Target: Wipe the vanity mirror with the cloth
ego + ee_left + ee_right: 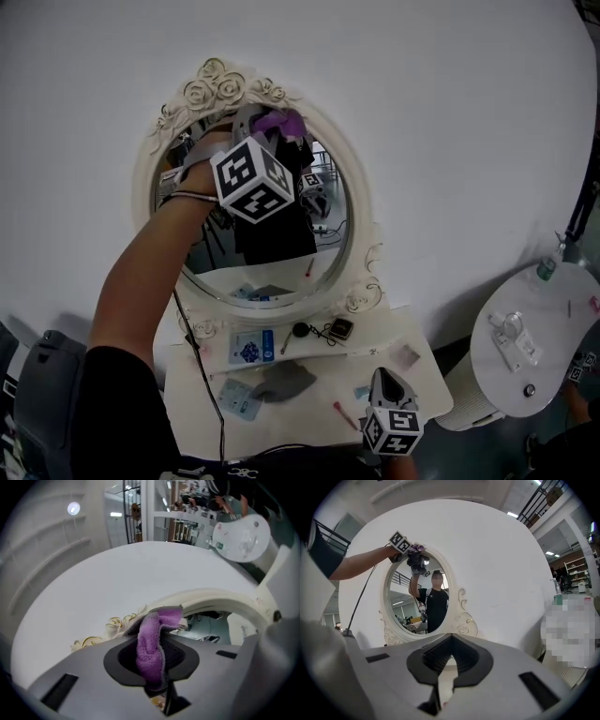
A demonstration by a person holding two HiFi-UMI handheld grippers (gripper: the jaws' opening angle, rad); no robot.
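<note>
The oval vanity mirror (267, 234) in a cream frame with carved roses (217, 86) hangs on the white wall. My left gripper (264, 137) is raised to the glass's top edge, shut on a purple cloth (281, 121) that touches the mirror just under the roses. In the left gripper view the cloth (151, 641) is pinched between the jaws, with the frame (211, 598) right behind it. My right gripper (388, 382) hangs low over the vanity table (417, 380), shut with nothing in it. The right gripper view shows the mirror (417, 597) and the cloth (416, 548) from afar.
On the vanity table lie a grey cloth (281, 380), blue-and-white packets (251, 347), small black items (321, 330) and a red pen (345, 415). A cable (199, 361) hangs from the left arm. A round white side table (534, 352) with a bottle (548, 268) stands at right.
</note>
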